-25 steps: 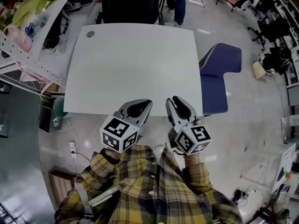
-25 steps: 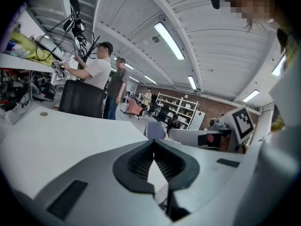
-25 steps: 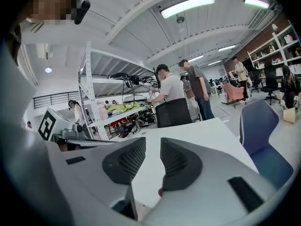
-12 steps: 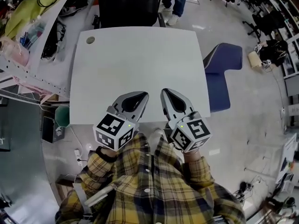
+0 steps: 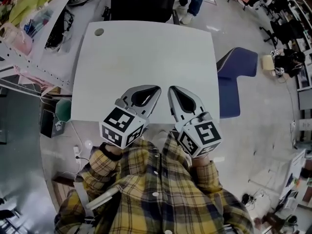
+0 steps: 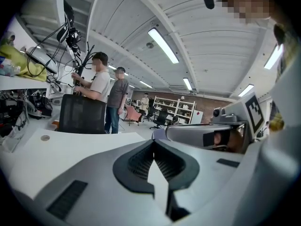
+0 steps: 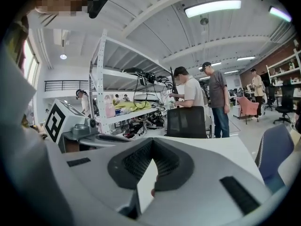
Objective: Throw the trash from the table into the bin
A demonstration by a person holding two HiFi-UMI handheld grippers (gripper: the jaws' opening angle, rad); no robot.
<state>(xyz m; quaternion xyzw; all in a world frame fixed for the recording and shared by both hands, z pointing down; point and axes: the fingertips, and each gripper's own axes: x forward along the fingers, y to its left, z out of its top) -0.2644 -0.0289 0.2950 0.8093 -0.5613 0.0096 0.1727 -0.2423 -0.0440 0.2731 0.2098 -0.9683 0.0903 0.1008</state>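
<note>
The white table (image 5: pixel 146 52) is bare apart from a small round grommet (image 5: pixel 99 32) at its far left corner; I see no trash on it. My left gripper (image 5: pixel 157 88) and right gripper (image 5: pixel 171 89) hover side by side over the table's near edge, pointing away from me. Both are shut, with nothing between the jaws. The right jaws have just been closing on nothing. In the left gripper view the left gripper (image 6: pixel 154 142) has its tips touching, and in the right gripper view so does the right gripper (image 7: pixel 153 140).
A black chair (image 5: pixel 141 1) stands at the table's far side, with a person's legs (image 5: pixel 194 1) beside it. A blue chair (image 5: pixel 236 77) sits to the right. A green round container (image 5: pixel 63 110) stands on the floor by the table's left near corner. Cluttered shelves (image 5: pixel 29 28) line the left.
Both grippers have moved forward from the table's near edge to over it and drawn closer together. The right jaws have closed.
</note>
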